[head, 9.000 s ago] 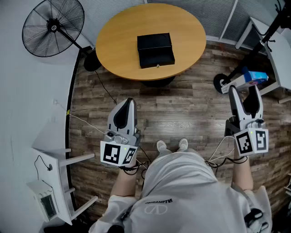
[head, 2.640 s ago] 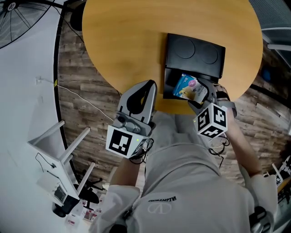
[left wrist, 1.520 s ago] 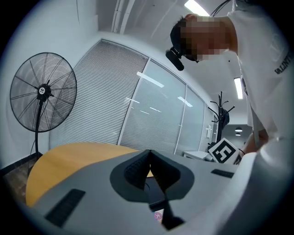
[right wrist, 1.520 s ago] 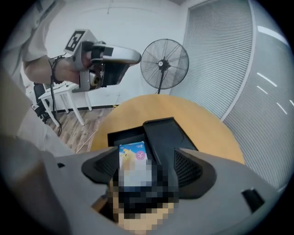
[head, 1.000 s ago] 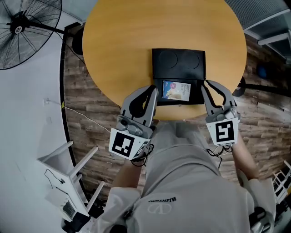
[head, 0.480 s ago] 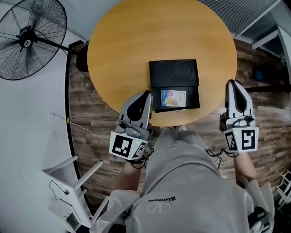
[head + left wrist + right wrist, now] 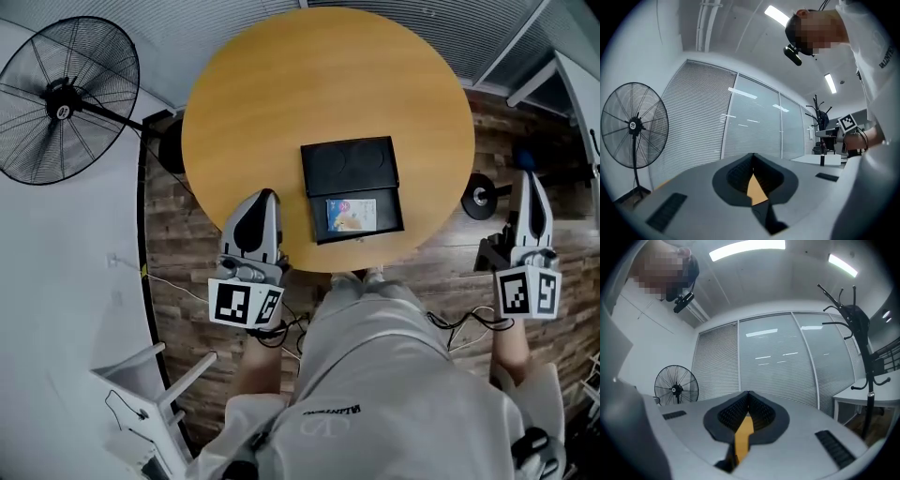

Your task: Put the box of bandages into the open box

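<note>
Finding: the box of bandages (image 7: 351, 215) lies inside the open box (image 7: 392, 212), in the tray nearer the person. It appears to lie flat, face up, though at this size the print cannot be read. The black lid (image 7: 347, 167) is folded back on the far side of the tray. The open box sits on a round wooden table (image 7: 272, 94), towards its near edge.

The left gripper (image 7: 261, 195) is over the near edge of the table, just left of the open box and apart from it. Its jaws are pressed together at the tips with nothing between them.

The right gripper (image 7: 531, 176) is off the table, over the plank floor (image 7: 441, 272) to its right, well apart from the open box. Its jaws are likewise pressed together and empty.

A standing fan (image 7: 66, 98) is left of the table.
</note>
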`<state>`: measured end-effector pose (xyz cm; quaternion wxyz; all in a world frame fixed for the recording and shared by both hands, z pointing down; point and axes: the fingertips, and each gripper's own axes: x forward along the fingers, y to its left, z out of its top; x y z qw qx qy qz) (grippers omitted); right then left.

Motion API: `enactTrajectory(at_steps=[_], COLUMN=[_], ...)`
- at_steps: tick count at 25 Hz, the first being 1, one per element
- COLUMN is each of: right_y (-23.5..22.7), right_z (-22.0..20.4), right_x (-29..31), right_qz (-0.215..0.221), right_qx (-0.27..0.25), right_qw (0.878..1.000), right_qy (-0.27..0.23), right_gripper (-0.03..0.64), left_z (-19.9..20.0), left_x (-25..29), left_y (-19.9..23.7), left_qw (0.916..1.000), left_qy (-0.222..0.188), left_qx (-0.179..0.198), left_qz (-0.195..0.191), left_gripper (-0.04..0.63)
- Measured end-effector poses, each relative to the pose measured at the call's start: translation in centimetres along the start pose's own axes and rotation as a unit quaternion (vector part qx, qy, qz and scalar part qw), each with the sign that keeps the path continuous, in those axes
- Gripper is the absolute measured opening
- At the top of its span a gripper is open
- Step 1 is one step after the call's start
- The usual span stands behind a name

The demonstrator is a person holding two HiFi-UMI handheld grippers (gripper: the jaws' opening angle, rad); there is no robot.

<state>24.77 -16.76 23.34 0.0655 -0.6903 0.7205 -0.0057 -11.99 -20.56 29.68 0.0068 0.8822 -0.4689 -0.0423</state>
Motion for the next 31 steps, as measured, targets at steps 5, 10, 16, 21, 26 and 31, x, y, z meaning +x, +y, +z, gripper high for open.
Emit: enactTrajectory(at_steps=[5, 10, 16, 21, 26, 31], right_y=[-0.9, -0.7, -1.0, -1.5, -1.5, -1.6], right_z=[-0.5, -0.6, -0.7, -0.8, -0.7, -1.2], right_x=[-0.7, -0.3, 0.1, 0.3, 0.2, 0.3], right_qz=[-0.010, -0.005, -0.009, -0.013, -0.014, -0.017], right_qx=[0.004, -0.003, -0.006, -0.008, -0.010, -0.009], right_qw=[1.000, 1.000, 1.000, 1.000, 1.000, 1.000], right_qy=[0.006, 0.007, 0.008, 0.010, 0.011, 0.017], right_gripper=[0.017, 0.017, 0.017, 0.017, 0.017, 0.016], left_z=[0.3, 0.4, 0.3, 0.2, 0.2, -0.1], left_x=[-0.2, 0.0, 0.4, 0.9, 0.9, 1.0], left_y=[-0.2, -0.6, -0.9, -1.2, -1.5, -1.6], left_qw=[1.0000, 1.0000, 1.0000, 1.0000, 1.0000, 0.9999], left_qy=[-0.001, -0.002, -0.002, -0.001, 0.000, 0.001], left_qx=[0.007, 0.007, 0.007, 0.007, 0.006, 0.009], left_qz=[0.005, 0.006, 0.001, 0.001, -0.001, -0.005], left_gripper=[0.008, 0.008, 0.008, 0.008, 0.008, 0.008])
